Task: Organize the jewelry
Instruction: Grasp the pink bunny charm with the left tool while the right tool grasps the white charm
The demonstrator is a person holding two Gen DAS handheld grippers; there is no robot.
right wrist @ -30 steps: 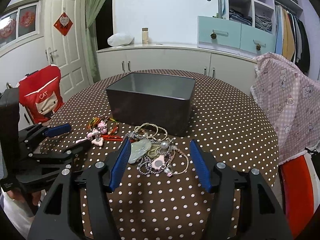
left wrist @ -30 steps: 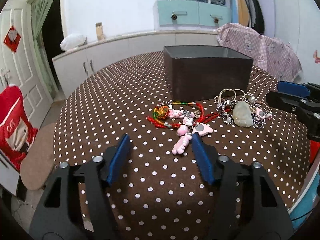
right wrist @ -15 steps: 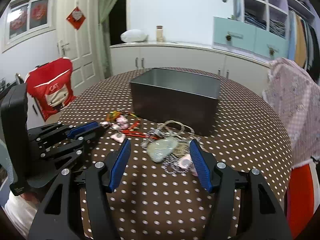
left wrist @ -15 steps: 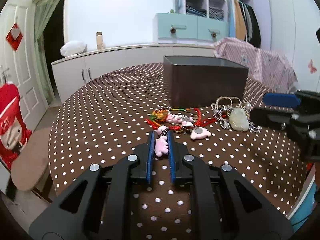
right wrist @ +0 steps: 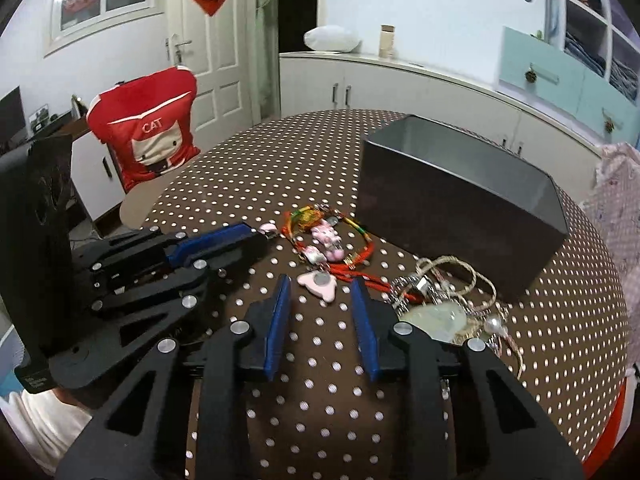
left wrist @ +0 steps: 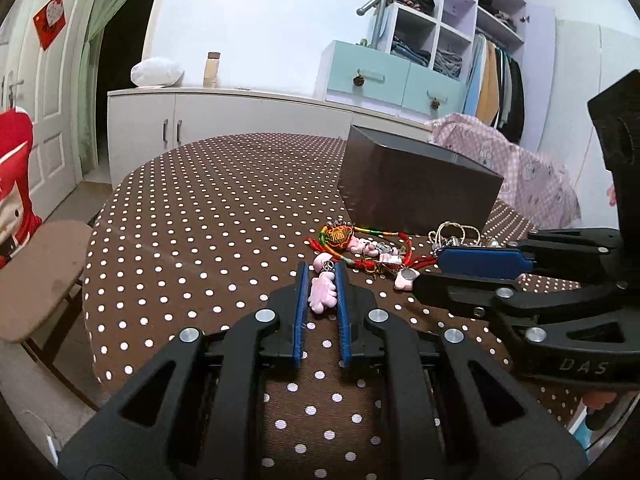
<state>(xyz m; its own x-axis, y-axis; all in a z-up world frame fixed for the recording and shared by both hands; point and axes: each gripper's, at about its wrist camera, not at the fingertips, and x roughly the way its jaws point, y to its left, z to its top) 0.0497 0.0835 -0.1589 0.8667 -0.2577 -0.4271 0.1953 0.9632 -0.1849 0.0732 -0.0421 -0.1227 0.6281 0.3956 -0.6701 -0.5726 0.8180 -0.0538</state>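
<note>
My left gripper (left wrist: 321,274) is shut on a pink foot-shaped charm (left wrist: 322,295) at the near end of a red cord jewelry tangle (left wrist: 362,249) on the dotted tablecloth. My right gripper (right wrist: 322,286) is open, its blue pads either side of a second pink charm (right wrist: 319,283) lying flat. The left gripper (right wrist: 256,238) shows at the left of the right wrist view, the right gripper (left wrist: 430,268) at the right of the left wrist view. A pale green pendant with beaded chains (right wrist: 434,317) lies to the right. A dark open box (right wrist: 460,196) stands behind.
The round table (left wrist: 200,216) has a brown white-dotted cloth. A chair with a red cat cover (right wrist: 146,136) stands at the left edge, a chair with a pink cloth (left wrist: 520,168) behind the box. White cabinets line the far wall.
My left gripper closed from wide open onto the pink foot charm. My right gripper moved left from the green pendant pile to straddle the other pink charm and narrowed.
</note>
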